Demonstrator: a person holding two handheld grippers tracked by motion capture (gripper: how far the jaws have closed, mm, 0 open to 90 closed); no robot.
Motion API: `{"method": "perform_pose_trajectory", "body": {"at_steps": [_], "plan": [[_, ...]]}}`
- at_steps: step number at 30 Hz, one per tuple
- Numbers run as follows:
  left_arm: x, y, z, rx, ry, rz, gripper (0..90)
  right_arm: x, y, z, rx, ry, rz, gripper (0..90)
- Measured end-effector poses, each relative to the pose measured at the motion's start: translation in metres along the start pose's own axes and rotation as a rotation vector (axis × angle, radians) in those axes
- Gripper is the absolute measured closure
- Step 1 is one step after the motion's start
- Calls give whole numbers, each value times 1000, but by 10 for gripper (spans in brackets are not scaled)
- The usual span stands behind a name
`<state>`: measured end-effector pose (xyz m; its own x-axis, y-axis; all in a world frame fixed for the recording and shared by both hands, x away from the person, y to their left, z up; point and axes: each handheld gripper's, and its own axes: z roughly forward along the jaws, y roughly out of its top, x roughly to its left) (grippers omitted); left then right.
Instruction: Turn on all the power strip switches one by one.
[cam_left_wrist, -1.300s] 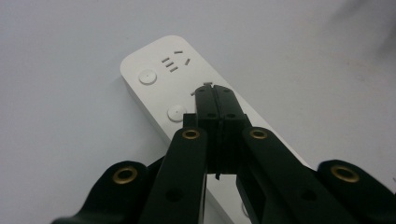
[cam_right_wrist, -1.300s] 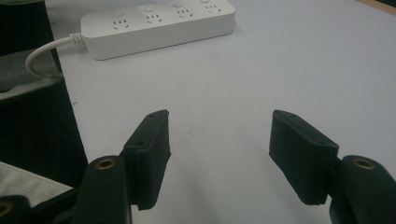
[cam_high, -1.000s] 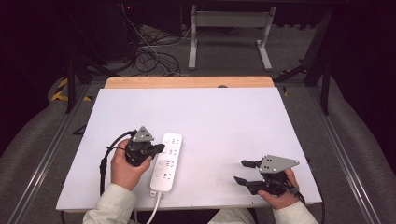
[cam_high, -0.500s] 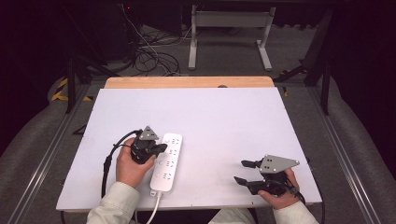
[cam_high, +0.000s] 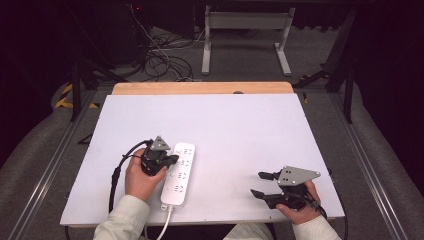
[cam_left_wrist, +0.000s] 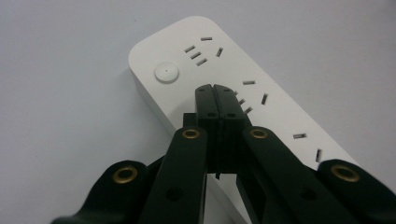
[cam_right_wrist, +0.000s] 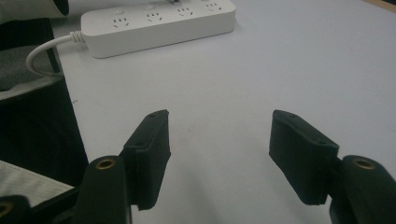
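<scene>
- Left tool (cam_high: 171, 159): jaws pressed together, nothing between them, tip over the white power strip (cam_high: 178, 173) just past its round button (cam_left_wrist: 166, 73); contact unclear.
- Right tool (cam_high: 261, 184): jaws wide apart, empty, low over the bare table (cam_high: 240, 125) near its front right edge.
- One power strip, lying flat front-left on the table, cord (cam_high: 164, 229) off the front edge.
- Two tools, one button.

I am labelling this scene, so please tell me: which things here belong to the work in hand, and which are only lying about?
In the job:
- power strip
- left gripper, shut, tips over the power strip near its round button

Just there:
- right gripper, open above bare table
- cables on the floor
</scene>
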<state>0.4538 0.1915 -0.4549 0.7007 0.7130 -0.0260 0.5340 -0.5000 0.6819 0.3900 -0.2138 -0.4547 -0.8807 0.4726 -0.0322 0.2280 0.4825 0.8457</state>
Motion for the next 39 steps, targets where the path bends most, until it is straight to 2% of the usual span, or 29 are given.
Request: {"method": "perform_pose_trajectory", "body": {"at_steps": [7, 12, 19, 29, 33, 39], "plan": [[0, -1, 0, -8, -1, -1, 900, 0, 0, 0, 0, 0, -1, 387], [0, -1, 0, -7, -5, 15, 900, 1, 0, 1, 2, 1, -1, 387], [-1, -1, 1, -4, 12, 35, 900, 1, 0, 1, 3, 2, -2, 386], [-2, -3, 3, -14, 5, 23, 900, 1, 0, 2, 7, 7, -1, 386], [-3, -3, 3, -10, 16, 28, 900, 2, 0, 3, 6, 10, -1, 386], [-3, -4, 4, -18, 17, 10, 900, 2, 0, 3, 7, 12, 0, 387]]}}
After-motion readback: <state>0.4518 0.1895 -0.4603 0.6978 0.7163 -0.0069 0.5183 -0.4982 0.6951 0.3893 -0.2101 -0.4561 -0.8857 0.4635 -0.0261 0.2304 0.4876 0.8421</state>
